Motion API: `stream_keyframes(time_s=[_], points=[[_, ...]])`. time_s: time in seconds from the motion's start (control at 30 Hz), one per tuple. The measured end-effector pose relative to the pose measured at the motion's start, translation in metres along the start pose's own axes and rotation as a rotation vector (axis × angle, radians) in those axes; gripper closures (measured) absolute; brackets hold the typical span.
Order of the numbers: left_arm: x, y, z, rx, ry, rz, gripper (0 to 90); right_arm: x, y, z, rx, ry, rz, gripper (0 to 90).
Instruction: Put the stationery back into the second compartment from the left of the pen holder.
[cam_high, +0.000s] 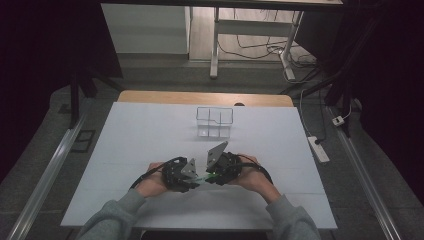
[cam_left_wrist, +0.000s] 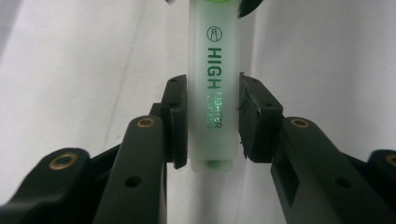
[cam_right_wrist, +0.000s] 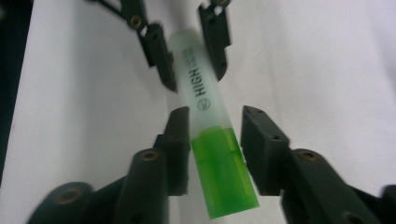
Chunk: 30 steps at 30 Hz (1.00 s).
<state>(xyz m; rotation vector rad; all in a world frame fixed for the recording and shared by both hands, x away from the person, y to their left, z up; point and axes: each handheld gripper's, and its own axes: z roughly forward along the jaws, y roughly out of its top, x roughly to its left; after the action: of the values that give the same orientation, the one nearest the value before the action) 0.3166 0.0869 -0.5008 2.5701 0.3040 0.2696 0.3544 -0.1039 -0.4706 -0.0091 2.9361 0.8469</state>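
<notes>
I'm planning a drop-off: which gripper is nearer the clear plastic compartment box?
Right. The right gripper lies just below the clear plastic compartment box; the left gripper lies slightly farther, down-left.

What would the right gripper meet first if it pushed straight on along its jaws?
Most likely the left gripper, clamped on the far end of the same highlighter that lies between the right gripper's jaws; depth is uncertain.

Highlighter (cam_left_wrist: 213, 93) body is frosted white with dark green "HIGH" lettering, and its cap (cam_right_wrist: 224, 175) is bright lime green. Both hand-held grippers are black with little brass rivets. White worktop (cam_high: 150, 135), clear organizer box (cam_high: 214, 121) beyond the highlighter.
</notes>
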Motion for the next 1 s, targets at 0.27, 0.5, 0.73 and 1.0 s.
stream_keyframes(time_s=[0.27, 0.5, 0.73, 1.0], points=[[0.009, -0.007, -0.006, -0.035, 0.047, -0.067, 65.4, -0.012, -0.008, -0.017, -0.139, -0.068, 0.157, 42.0], [0.020, -0.017, -0.012, -0.081, 0.085, -0.169, 65.3, -0.019, -0.016, -0.029, -0.215, -0.156, 0.261, 37.7], [0.025, -0.024, -0.019, -0.151, 0.135, -0.242, 65.3, -0.025, -0.023, -0.034, -0.272, -0.199, 0.350, 35.9], [0.022, -0.022, -0.021, -0.211, 0.148, -0.259, 65.3, -0.027, -0.024, -0.029, -0.284, -0.176, 0.399, 35.6]])
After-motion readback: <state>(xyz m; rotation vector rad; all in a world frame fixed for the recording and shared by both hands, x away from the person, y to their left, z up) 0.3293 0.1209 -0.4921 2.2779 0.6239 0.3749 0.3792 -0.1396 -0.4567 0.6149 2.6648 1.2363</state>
